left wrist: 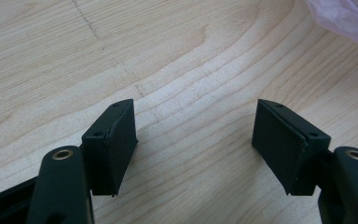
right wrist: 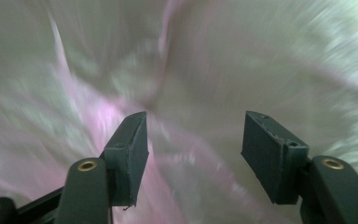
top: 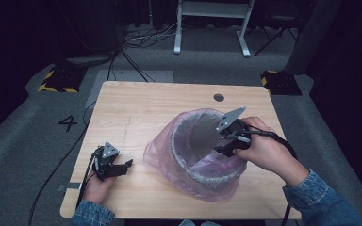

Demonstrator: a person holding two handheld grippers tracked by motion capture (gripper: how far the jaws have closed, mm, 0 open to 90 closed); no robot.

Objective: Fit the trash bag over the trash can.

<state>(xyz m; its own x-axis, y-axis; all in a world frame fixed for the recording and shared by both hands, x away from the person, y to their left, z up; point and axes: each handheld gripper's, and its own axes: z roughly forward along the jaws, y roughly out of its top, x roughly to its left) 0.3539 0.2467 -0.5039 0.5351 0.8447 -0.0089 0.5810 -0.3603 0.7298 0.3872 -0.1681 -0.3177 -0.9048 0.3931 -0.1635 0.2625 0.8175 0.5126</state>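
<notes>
A round grey bin (top: 193, 141) lined with a thin pink plastic bag (top: 162, 157) stands on the wooden table (top: 141, 108), right of centre. The bag is folded over the rim and hangs down the outside. My right gripper (top: 219, 147) reaches into the bin's mouth from the right, over the rim. Its jaws stand apart in the right gripper view, with blurred pink bag film (right wrist: 98, 116) beyond them and nothing between the pads. My left gripper (top: 122, 167) rests low over the table near the front left, open and empty, with bare wood (left wrist: 191, 93) between its jaws.
A dark round grommet hole (top: 218, 97) sits near the table's far edge. A corner of the pink bag (left wrist: 349, 18) lies ahead of the left gripper. Cables (top: 136, 37) and white desk legs (top: 212, 28) stand on the grey floor behind the table.
</notes>
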